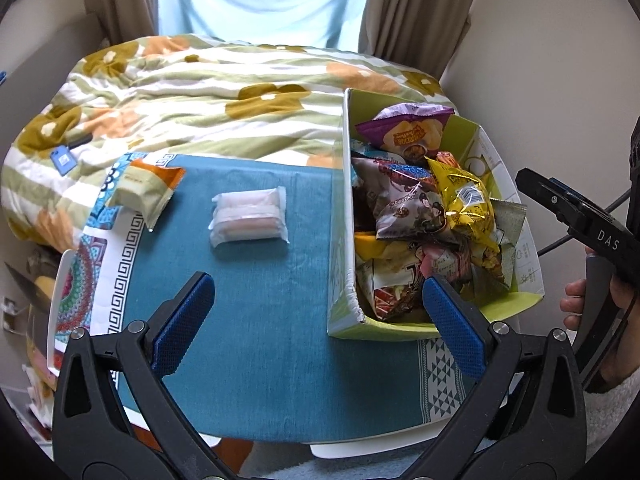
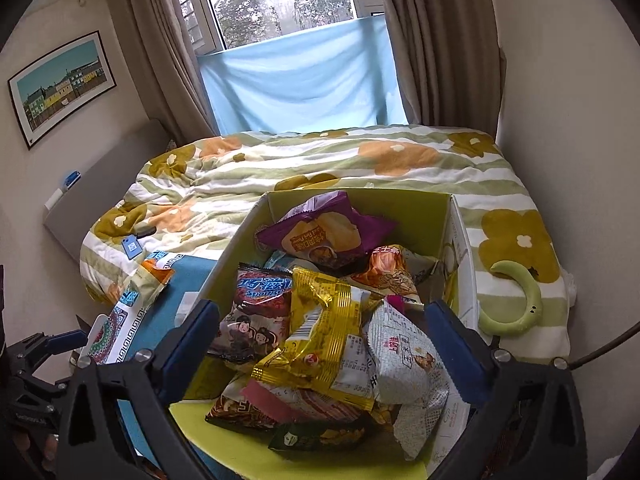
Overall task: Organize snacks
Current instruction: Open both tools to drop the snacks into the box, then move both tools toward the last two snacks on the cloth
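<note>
A cardboard box [image 1: 347,200] with a green inside stands on the right of the teal cloth [image 1: 256,320], piled with snack packets. A gold packet [image 1: 468,204] [image 2: 324,320] and a purple one [image 1: 408,128] [image 2: 320,232] lie on top. On the cloth lie a clear pack of pale pink sticks [image 1: 250,216] and a green-and-orange packet [image 1: 146,188] [image 2: 148,284]. My left gripper [image 1: 320,320] is open above the cloth at the box's near corner and holds nothing. My right gripper [image 2: 322,344] hangs open over the box [image 2: 240,248], its fingers either side of the gold packet, apart from it.
The small table stands against a bed with a flowered quilt [image 1: 200,92]. A green curved band [image 2: 516,304] lies on the quilt right of the box, a blue tag [image 1: 62,160] at its left. A hand [image 1: 576,304] holds the right gripper's handle at the right edge.
</note>
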`<state>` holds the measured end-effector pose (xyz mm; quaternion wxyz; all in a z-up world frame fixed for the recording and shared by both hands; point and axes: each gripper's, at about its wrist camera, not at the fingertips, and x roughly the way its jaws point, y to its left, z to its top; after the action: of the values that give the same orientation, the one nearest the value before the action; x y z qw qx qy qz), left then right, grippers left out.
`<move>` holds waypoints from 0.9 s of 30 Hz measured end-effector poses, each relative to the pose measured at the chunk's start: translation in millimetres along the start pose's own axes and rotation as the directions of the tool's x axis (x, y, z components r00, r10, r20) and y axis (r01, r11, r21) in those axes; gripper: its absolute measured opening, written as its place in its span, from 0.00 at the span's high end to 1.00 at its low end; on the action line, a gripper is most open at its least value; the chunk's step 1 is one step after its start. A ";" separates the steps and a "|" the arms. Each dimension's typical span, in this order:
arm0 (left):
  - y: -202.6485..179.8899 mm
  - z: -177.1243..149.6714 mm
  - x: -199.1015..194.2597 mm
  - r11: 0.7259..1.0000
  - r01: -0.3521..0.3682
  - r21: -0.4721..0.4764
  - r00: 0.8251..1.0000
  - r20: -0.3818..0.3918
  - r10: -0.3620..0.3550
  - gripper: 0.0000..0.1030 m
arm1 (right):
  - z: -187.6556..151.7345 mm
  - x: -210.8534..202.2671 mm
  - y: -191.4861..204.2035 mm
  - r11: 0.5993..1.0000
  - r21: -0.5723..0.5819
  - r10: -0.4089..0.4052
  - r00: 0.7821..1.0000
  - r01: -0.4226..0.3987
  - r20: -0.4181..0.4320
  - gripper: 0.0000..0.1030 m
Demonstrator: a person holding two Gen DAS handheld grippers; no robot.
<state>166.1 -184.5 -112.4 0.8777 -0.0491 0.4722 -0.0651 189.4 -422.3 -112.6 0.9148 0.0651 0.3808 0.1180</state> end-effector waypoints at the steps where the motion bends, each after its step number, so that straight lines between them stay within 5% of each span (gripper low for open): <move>1: -0.1 -0.2 -3.8 1.000 0.001 0.003 1.000 0.009 -0.001 0.00 | -0.7 -2.5 1.7 1.000 -0.007 -0.009 1.000 0.009 0.003 0.01; 14: 21.1 -8.6 -68.0 0.997 -0.073 -0.004 0.988 0.139 0.073 0.00 | 4.9 -58.2 32.2 0.999 -0.041 -0.006 0.999 0.008 0.039 0.01; 27: 107.8 -20.1 -98.0 0.979 -0.180 -0.094 0.966 0.169 0.194 0.00 | 5.9 -60.5 106.5 0.989 -0.115 0.104 0.993 -0.098 0.050 0.01</move>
<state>103.2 -62.9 -58.8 0.9158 -0.0443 0.3970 0.0411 134.6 -335.9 -45.0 0.9201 0.0362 0.3440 0.1836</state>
